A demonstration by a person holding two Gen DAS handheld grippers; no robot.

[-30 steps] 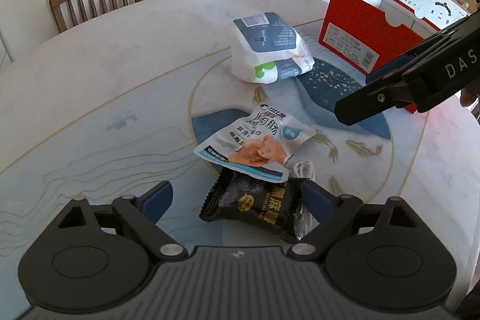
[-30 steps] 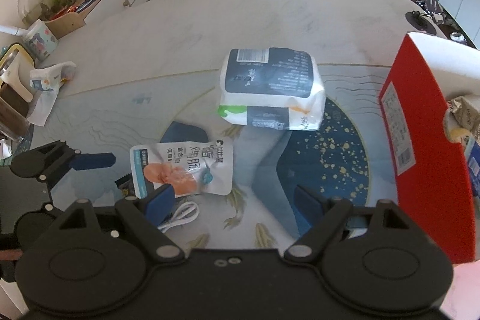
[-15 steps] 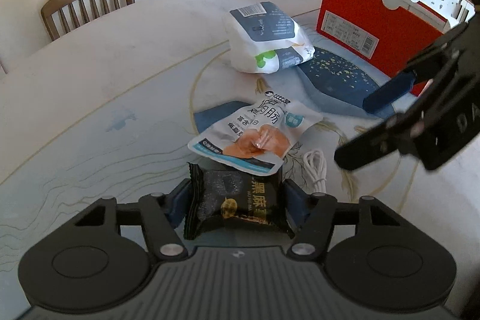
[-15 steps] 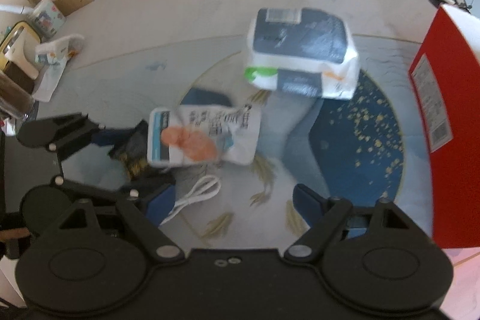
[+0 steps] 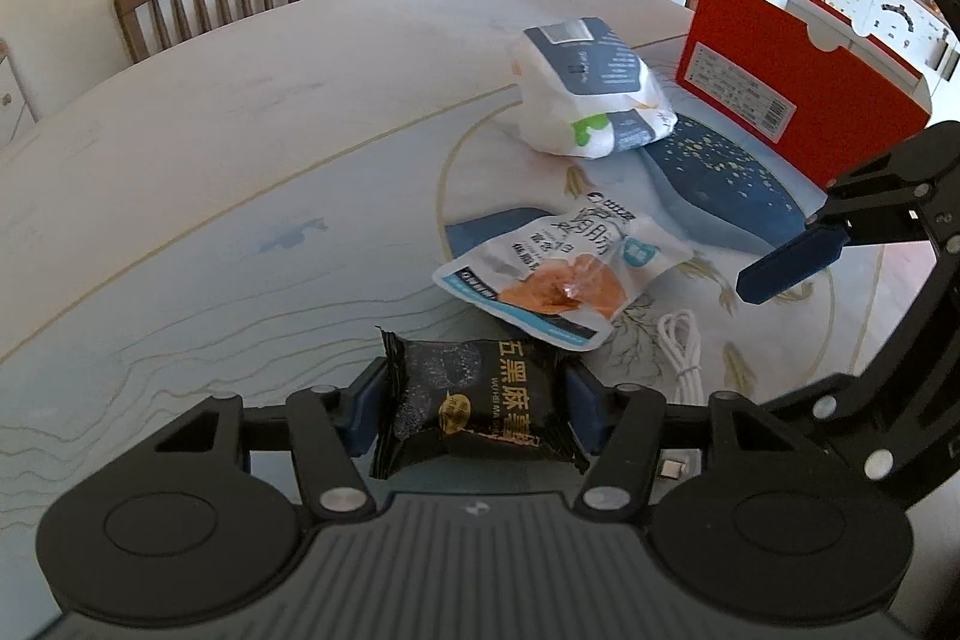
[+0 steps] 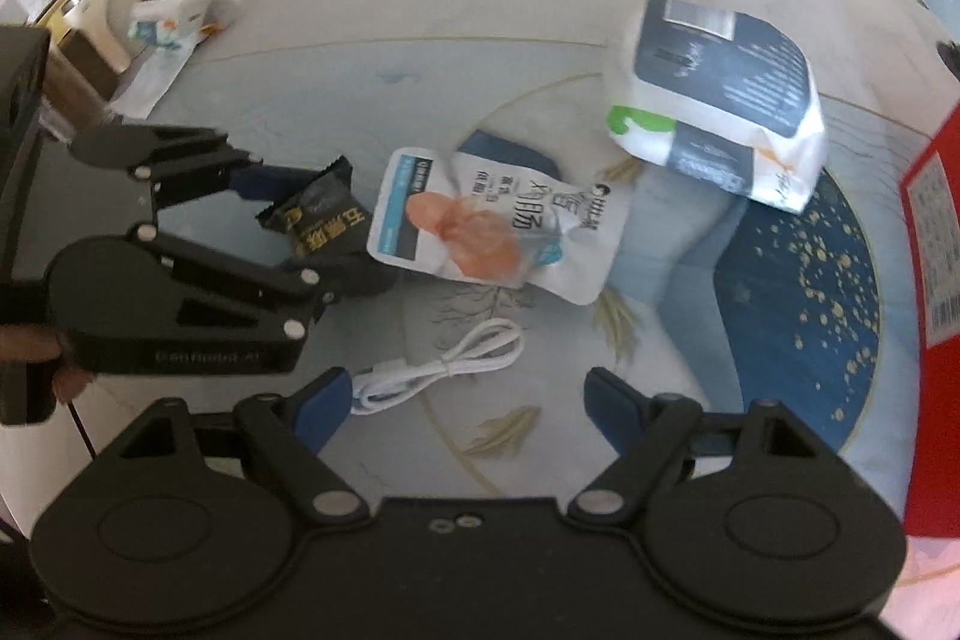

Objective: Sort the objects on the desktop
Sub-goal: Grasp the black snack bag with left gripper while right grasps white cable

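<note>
The left hand-held gripper [image 5: 474, 409] is closing its jaws on a black snack pack [image 5: 477, 409], whose ends the blue pads already touch, low at 6 o'clock on the surface [image 5: 240, 172]. The right hand-held gripper [image 6: 462, 403] is spread wide with nothing between its jaws, a white cable [image 6: 441, 367] just past its left finger. A white pouch [image 5: 561, 271] lies at 1 o'clock of the pack, seemingly overlapping its far edge, with a tissue pack [image 5: 591, 88] and a red box [image 5: 798, 94] beyond.

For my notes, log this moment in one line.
left tool: closing on black snack packet | right tool: open above white cable
</note>
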